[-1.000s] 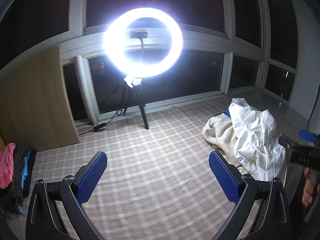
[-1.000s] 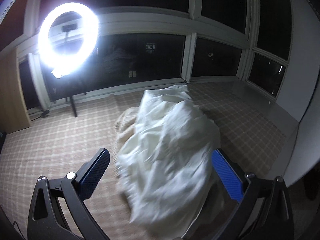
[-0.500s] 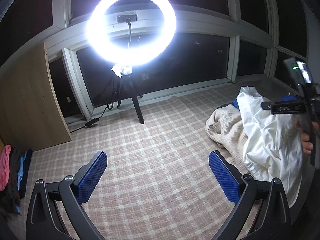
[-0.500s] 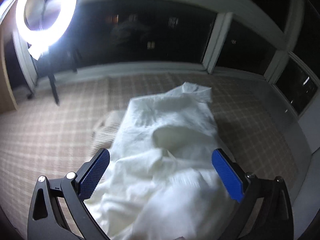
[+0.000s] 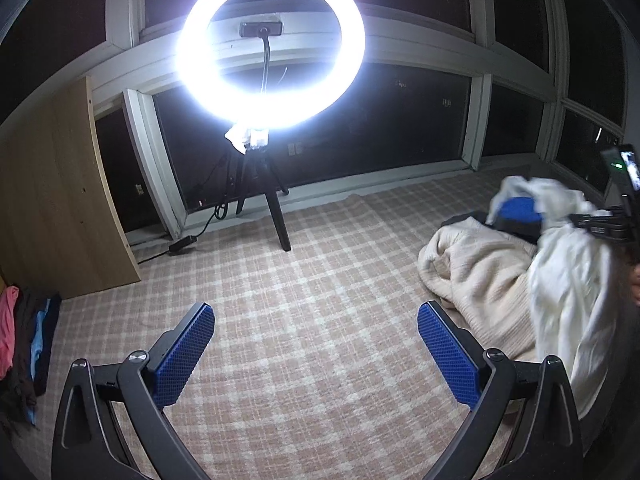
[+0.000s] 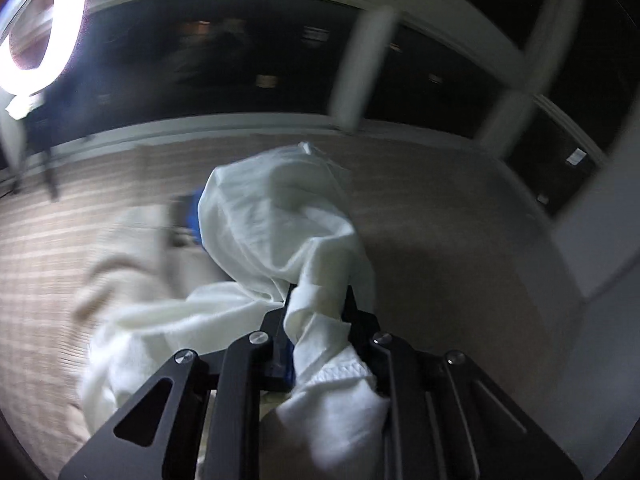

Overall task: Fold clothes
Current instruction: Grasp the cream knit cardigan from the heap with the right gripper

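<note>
A white garment (image 6: 280,232) is bunched between the closed fingers of my right gripper (image 6: 318,304) and hangs raised above the checked cloth. In the left wrist view that white garment (image 5: 568,292) drapes at the far right under the right gripper (image 5: 600,222). A cream knit sweater (image 5: 480,276) lies beneath it, with a blue and dark item (image 5: 516,208) behind. My left gripper (image 5: 316,356) is open over bare checked cloth (image 5: 304,280), left of the pile, holding nothing.
A lit ring light on a black tripod (image 5: 272,200) stands at the back by dark windows, its cable (image 5: 188,236) running left. A wooden panel (image 5: 60,200) leans at the left. Pink, blue and dark clothes (image 5: 20,340) lie at the left edge.
My right gripper went from open over the white garment to shut on it and has lifted it. The left gripper stayed open and tilted slightly upward.
</note>
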A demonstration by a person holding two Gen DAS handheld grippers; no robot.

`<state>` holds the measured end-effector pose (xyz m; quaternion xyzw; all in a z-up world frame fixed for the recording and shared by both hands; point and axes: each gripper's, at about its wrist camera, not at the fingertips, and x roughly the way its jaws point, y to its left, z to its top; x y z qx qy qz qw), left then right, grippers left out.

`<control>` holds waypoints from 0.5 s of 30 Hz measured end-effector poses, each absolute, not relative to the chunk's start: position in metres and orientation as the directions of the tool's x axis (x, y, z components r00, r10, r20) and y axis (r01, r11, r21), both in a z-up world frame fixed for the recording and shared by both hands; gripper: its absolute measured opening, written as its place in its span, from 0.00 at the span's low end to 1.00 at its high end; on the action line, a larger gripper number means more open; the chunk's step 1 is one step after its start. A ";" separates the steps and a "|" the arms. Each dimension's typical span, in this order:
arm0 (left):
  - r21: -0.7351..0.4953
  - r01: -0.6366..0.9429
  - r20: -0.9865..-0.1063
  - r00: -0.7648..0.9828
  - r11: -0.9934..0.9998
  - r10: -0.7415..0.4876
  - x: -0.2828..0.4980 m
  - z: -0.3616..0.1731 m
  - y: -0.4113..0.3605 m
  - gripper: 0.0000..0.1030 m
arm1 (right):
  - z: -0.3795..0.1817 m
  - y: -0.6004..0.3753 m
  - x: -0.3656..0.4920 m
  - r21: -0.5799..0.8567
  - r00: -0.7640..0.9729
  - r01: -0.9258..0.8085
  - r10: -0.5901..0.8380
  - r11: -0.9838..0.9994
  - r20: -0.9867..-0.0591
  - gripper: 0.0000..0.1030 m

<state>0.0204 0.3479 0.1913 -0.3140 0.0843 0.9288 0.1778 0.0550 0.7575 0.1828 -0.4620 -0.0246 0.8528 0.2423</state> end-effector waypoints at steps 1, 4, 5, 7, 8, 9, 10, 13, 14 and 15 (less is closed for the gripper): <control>0.044 -0.384 -0.611 -0.741 -0.922 0.279 0.020 0.193 0.348 0.99 | 0.185 0.770 0.063 -0.292 -0.430 -0.416 0.469 -0.861 -0.771 0.18; 0.042 -0.387 -0.605 -0.743 -0.921 0.285 0.019 0.196 0.350 0.99 | 0.184 0.795 0.082 -0.413 -0.292 -0.490 0.591 -0.768 -0.752 0.25; 0.041 -0.388 -0.603 -0.744 -0.921 0.287 0.019 0.197 0.350 0.99 | 0.190 0.797 0.089 -0.442 -0.279 -0.509 0.627 -0.739 -0.727 0.27; 0.040 -0.389 -0.599 -0.746 -0.920 0.290 0.018 0.200 0.351 0.99 | 0.213 0.791 0.105 -0.368 -0.367 -0.525 0.594 -0.768 -0.715 0.44; 0.041 -0.391 -0.599 -0.746 -0.920 0.290 0.019 0.200 0.351 0.99 | 0.225 0.788 0.113 -0.327 -0.413 -0.529 0.574 -0.783 -0.707 0.47; 0.042 -0.391 -0.599 -0.746 -0.919 0.290 0.019 0.200 0.351 0.99 | 0.221 0.777 0.106 -0.296 -0.438 -0.489 0.525 -0.820 -0.730 0.51; 0.043 -0.391 -0.599 -0.746 -0.919 0.290 0.020 0.201 0.351 0.99 | 0.215 0.765 0.097 -0.265 -0.457 -0.444 0.470 -0.856 -0.755 0.57; 0.047 -0.392 -0.600 -0.746 -0.919 0.288 0.021 0.202 0.350 0.99 | 0.197 0.728 0.071 -0.159 -0.496 -0.300 0.296 -0.941 -0.817 0.62; 0.048 -0.393 -0.600 -0.746 -0.918 0.288 0.021 0.202 0.350 0.99 | 0.191 0.716 0.062 -0.121 -0.502 -0.250 0.235 -0.961 -0.832 0.62; 0.049 -0.393 -0.600 -0.746 -0.918 0.287 0.022 0.203 0.349 0.99 | 0.184 0.704 0.053 -0.081 -0.505 -0.199 0.174 -0.977 -0.845 0.63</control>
